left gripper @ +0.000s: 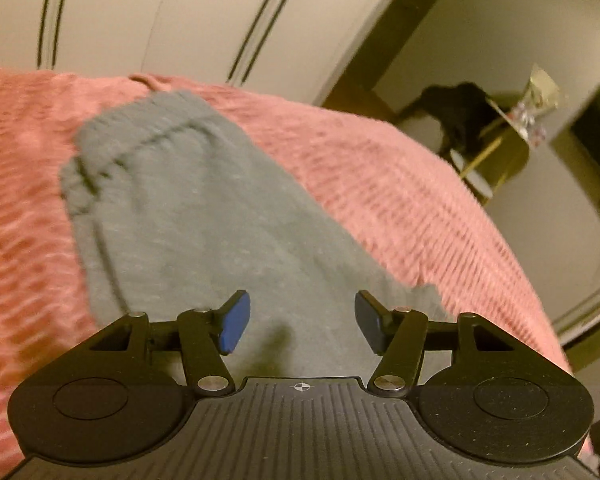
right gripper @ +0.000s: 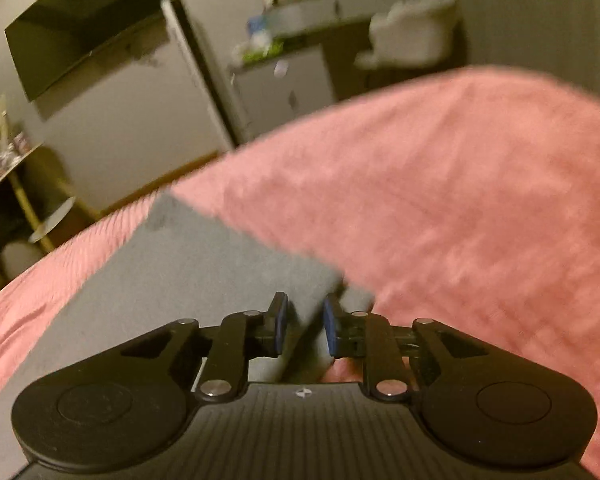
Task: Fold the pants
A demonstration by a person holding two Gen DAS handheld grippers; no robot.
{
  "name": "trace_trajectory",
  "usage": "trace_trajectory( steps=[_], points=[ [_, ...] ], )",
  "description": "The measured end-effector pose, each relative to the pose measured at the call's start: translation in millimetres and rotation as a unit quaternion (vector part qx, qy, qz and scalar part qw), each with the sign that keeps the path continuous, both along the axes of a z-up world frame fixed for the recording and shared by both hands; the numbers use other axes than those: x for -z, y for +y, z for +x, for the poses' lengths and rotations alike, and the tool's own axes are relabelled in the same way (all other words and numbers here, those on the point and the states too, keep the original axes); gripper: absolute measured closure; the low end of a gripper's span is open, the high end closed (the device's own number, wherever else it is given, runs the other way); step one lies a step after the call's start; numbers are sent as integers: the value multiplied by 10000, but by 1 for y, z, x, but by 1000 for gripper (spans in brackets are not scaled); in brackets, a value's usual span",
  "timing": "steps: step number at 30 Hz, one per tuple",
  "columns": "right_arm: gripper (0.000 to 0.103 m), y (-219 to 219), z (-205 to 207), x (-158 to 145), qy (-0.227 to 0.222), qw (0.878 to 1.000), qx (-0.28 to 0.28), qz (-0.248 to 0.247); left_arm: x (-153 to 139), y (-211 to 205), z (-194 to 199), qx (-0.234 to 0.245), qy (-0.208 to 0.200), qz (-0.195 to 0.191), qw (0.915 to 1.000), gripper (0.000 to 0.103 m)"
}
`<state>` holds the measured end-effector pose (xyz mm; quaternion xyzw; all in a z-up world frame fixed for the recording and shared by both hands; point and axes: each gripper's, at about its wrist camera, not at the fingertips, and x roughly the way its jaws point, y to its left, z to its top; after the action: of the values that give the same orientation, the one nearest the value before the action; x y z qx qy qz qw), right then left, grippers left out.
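Grey pants point(left gripper: 204, 216) lie flat on a pink bedspread point(left gripper: 380, 176), waistband at the far end in the left wrist view. My left gripper point(left gripper: 302, 322) is open and empty just above the near part of the pants. In the right wrist view the pants point(right gripper: 188, 264) run from the lower left toward the bed's far edge. My right gripper point(right gripper: 305, 326) has its jaws narrowly apart over the right edge of the pants, with grey fabric showing between the pads; the view is blurred, so a grip is unclear.
The pink bedspread point(right gripper: 460, 184) covers the bed. A white wardrobe point(left gripper: 180, 20) stands behind it. A small gold side table point(right gripper: 24, 184) with a vase, a wall TV point(right gripper: 84, 36) and a cluttered dresser point(right gripper: 292, 76) stand beyond the bed's edge.
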<state>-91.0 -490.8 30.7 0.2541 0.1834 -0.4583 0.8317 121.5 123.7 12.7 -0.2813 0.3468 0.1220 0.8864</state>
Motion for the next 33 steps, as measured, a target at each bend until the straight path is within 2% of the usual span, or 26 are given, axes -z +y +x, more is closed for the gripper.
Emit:
trace_trajectory(
  steps=[2,4,5,6,7,8,9,10,11,12,14,16,17,18,19,20,23,25,26,27,28,30,33],
  points=[
    [81,16,13,-18,-78,9988,-270,-389,10,-13,10,0,83,127,9999,39],
    [80,43,40,-32,-118,9927,-991,-674,22,-20,17,-53,288,263,9992,39],
    [77,61,59,-36,-74,9848,-1548,-779,28,-22,19,-94,450,360,9983,40],
    [68,82,82,-37,30,9703,-2260,-864,34,-21,18,-153,588,499,9969,42],
    [65,102,102,-35,108,9523,-2913,-906,37,-18,18,-153,607,645,9960,50],
    [63,124,122,-32,139,9287,-3587,-932,39,-18,16,-177,624,960,9933,57],
    [60,148,145,-26,194,9001,-4257,-908,38,-20,13,-279,659,1357,9882,57],
    [58,170,164,-21,263,8752,-4749,-877,37,-21,10,-463,681,1803,9802,52],
    [57,193,184,-14,352,8508,-5169,-877,37,-20,5,-607,626,2067,9745,49],
    [56,217,206,-7,447,8261,-5543,-913,37,-16,0,-713,547,2101,9735,49],
    [56,257,246,5,635,7859,-6075,-970,39,-5,-6,-1014,442,2036,9728,49],
    [56,284,283,11,704,7642,-6357,-836,37,-1,-10,-1330,356,2239,9648,49],
    [53,296,300,13,723,7566,-6459,-716,36,0,-14,-1559,296,2432,9569,40],
    [43,306,316,15,730,7494,-6555,-587,35,1,-16,-1792,327,2609,9480,32],
    [36,312,328,17,723,7421,-6646,-473,36,5,-17,-2110,437,2722,9378,16],
    [31,322,337,19,681,7373,-6708,-430,38,12,-20,-2401,477,2659,9324,13],
    [31,347,361,24,690,7238,-6859,-310,43,28,-26,-2581,364,2206,9399,12],
    [32,359,377,36,958,7113,-6959,-241,44,28,-24,-2603,275,2392,9350,12],
    [43,362,380,38,1044,7065,-6996,-202,43,26,-25,-2602,223,2521,9318,11],
    [65,363,383,42,1068,6959,-7101,-25,43,22,-23,-2602,168,2616,9293,11],
    [72,363,385,45,1096,6897,-7157,108,42,21,-21,-2603,102,2691,9272,9],
    [95,363,379,47,1078,6848,-7207,44,40,19,-16,-2613,22,2811,9234,8],
    [98,362,358,42,903,6764,-7306,-237,40,18,-14,-2585,-38,2805,9244,8]
  ],
)
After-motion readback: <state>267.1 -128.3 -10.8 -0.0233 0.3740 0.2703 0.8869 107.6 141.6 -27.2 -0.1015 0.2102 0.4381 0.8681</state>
